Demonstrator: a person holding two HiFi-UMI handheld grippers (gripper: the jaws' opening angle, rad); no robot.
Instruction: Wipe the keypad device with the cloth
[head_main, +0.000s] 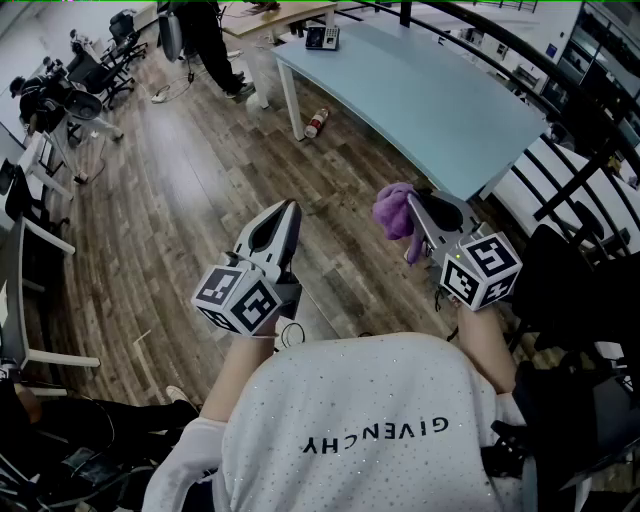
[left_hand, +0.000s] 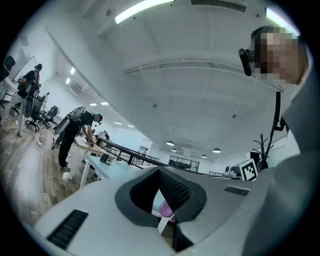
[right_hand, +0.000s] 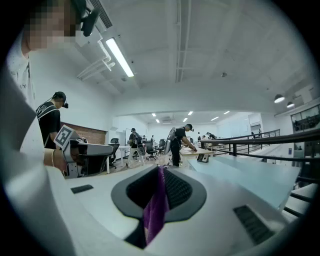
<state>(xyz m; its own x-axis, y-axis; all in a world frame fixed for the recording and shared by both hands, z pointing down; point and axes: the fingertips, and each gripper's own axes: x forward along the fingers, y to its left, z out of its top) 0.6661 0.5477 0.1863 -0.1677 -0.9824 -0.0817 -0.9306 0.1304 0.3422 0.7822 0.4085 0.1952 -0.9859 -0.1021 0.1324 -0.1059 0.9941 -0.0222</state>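
The keypad device (head_main: 322, 38) is a small dark unit lying at the far end of the light blue table (head_main: 430, 100), well away from both grippers; it also shows small in the right gripper view (right_hand: 202, 158). A purple cloth (head_main: 393, 210) hangs bunched from my right gripper (head_main: 412, 200), which is shut on it; the cloth (right_hand: 156, 210) runs down between the dark pads. My left gripper (head_main: 290, 207) is held up beside it over the wooden floor, shut and holding nothing. Both are raised in front of the person's chest.
A bottle (head_main: 316, 123) lies on the floor by a white table leg. Another person (head_main: 205, 40) stands at a wooden desk at the back. Office chairs (head_main: 90, 75) stand at the left, and a black railing (head_main: 560, 170) runs along the right.
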